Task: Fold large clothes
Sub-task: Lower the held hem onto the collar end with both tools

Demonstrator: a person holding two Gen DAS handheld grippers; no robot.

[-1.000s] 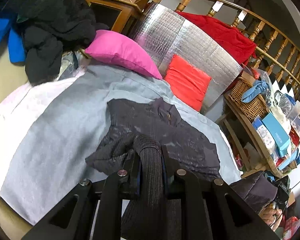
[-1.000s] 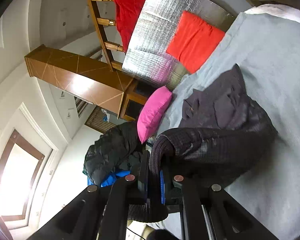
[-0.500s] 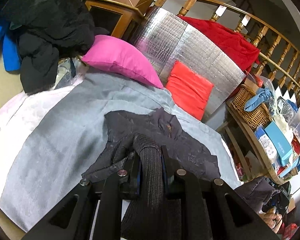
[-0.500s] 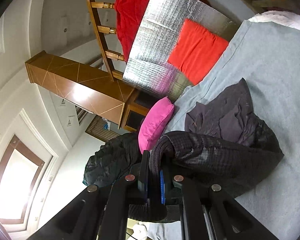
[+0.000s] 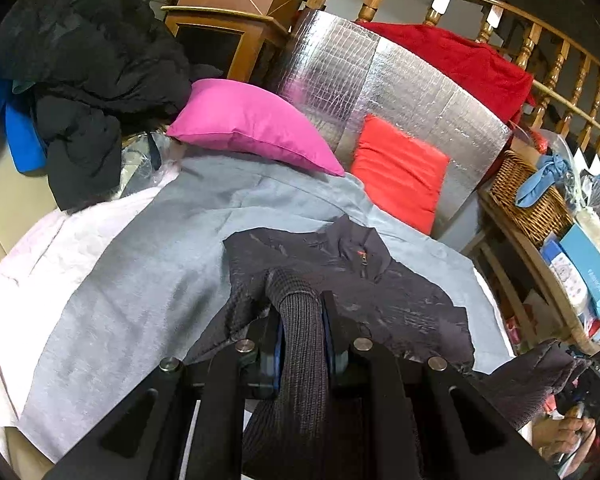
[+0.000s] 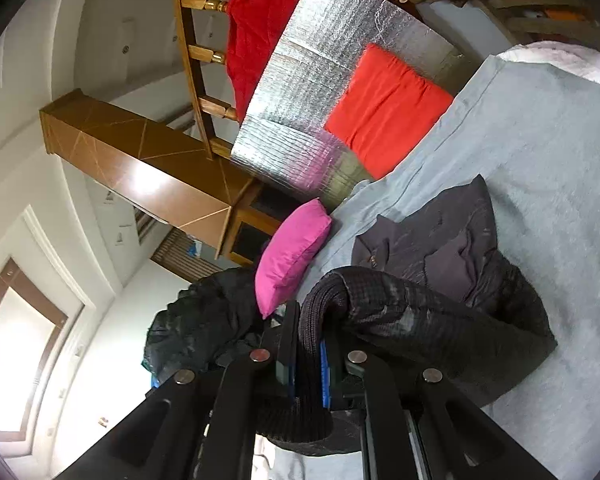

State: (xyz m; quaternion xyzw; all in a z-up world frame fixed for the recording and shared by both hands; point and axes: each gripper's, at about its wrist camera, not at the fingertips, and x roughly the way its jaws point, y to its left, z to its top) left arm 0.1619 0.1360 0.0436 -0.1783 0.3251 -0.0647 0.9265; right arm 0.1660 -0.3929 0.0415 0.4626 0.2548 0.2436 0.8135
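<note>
A dark grey jacket (image 5: pixel 352 276) lies on the grey blanket (image 5: pixel 148 272) of a bed, collar and zip toward the pillows. My left gripper (image 5: pixel 300 320) is shut on the jacket's ribbed hem (image 5: pixel 300 344), which drapes back over it. My right gripper (image 6: pixel 310 344) is shut on another ribbed edge (image 6: pixel 320 308) of the same jacket (image 6: pixel 452 264); the fabric stretches from it across the blanket (image 6: pixel 560 184). The right wrist view is rolled on its side.
A pink pillow (image 5: pixel 252 128), a red cushion (image 5: pixel 400 176) and a silver foil panel (image 5: pixel 380 80) stand at the head of the bed. A pile of black clothes (image 5: pixel 84 64) lies at the left. A wooden shelf with a wicker basket (image 5: pixel 532 196) is at the right.
Both grippers have drawn the jacket's hem toward the near edge of the bed and a little higher; the jacket lies flatter and more spread. Both grips unchanged.
</note>
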